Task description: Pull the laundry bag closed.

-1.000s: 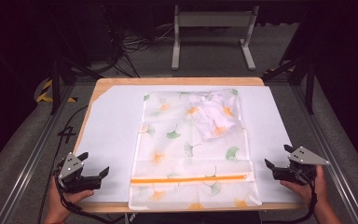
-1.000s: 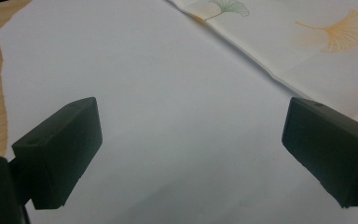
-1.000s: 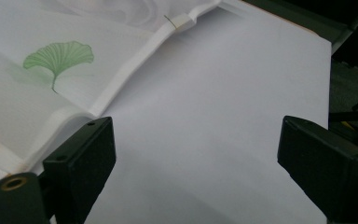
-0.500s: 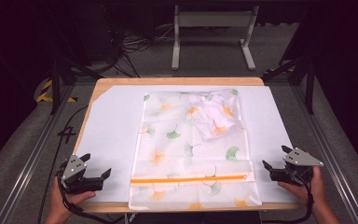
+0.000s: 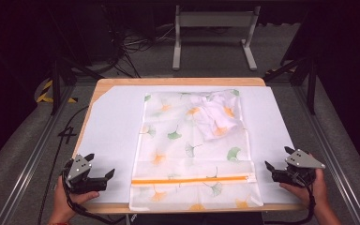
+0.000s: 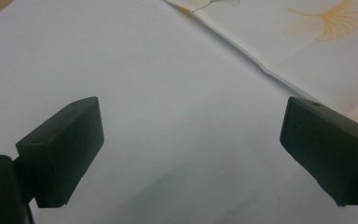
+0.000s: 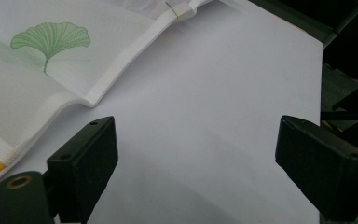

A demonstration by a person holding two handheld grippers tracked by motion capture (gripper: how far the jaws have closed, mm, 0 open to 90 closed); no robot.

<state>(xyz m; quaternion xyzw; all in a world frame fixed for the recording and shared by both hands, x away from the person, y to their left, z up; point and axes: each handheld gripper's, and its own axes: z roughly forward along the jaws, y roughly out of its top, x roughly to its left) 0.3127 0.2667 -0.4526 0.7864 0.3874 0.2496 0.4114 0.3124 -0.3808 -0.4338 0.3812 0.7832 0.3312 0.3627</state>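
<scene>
White, sheer mesh makes up the flat zip bag (image 5: 194, 150) lying in the middle of your counter (image 5: 178, 81), printed with orange and green ginkgo leaves. An orange zipper band (image 5: 190, 180) runs across it near your edge, with a small white pull at its right end. Inside the bag, toward the far right corner, sits a crumpled white cloth (image 5: 219, 116) with the same leaf print showing over it; what kind of cloth it is cannot be told.

Your left gripper (image 5: 99, 174) rests on the near left part of the white sheet (image 5: 112, 126) that covers the light wooden counter, jaws spread wide with nothing between them, pointing toward the bag and just beside its left edge. Your right gripper (image 5: 277, 163) sits at the near right, also spread wide and empty, close to the bag's right edge. In the right gripper view the thick white hem (image 7: 121, 60) of the bag curls slightly off the sheet.

Grey carpet surrounds the counter. Beyond the far edge stands a grey metal frame (image 5: 213, 33), with black cables (image 5: 136, 44) on the floor at the far left.
</scene>
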